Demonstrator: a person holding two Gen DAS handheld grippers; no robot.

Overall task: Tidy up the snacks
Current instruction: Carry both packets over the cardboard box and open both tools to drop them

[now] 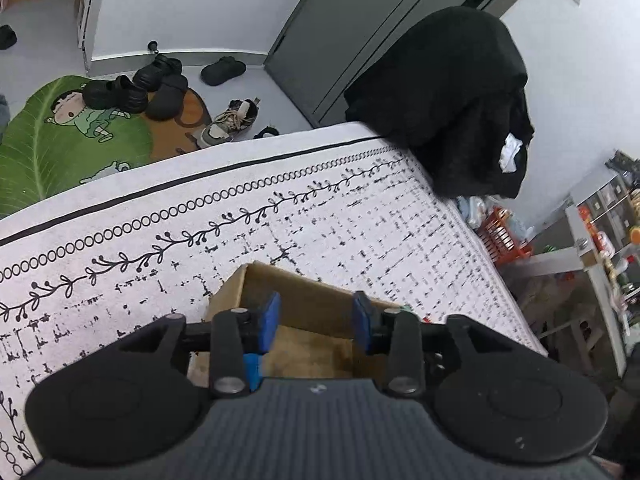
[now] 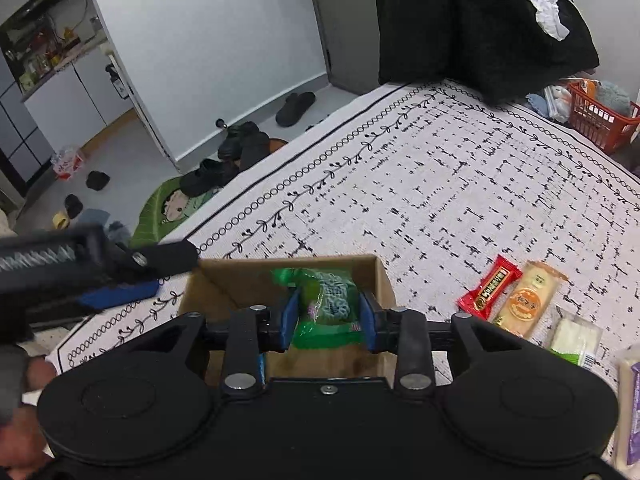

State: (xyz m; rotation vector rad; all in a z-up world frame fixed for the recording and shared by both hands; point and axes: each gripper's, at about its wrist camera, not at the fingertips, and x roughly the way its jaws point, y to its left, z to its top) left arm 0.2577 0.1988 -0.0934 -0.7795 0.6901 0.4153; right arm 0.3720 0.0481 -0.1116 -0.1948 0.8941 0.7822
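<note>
Snacks are being gathered on a patterned white rug [image 2: 460, 184], where a cardboard box [image 2: 382, 280] is set as the container. Over its open top a green snack packet [image 2: 326, 300] is held, pinched at mid-length between the blue pads of the right gripper [image 2: 327, 316], which is closed on it. The left gripper [image 1: 316, 320] is seen open and empty above the box. Three more packets (red [image 2: 490, 286], tan [image 2: 524, 300], white [image 2: 576, 338]) lie close together right of the box. Being light, soft and probably slippery, such wrappers are judged best gripped across the filled middle.

Box [image 2: 384, 280] on cloth [image 2: 460, 184]; three snack packets [image 2: 524, 300] right.
</note>
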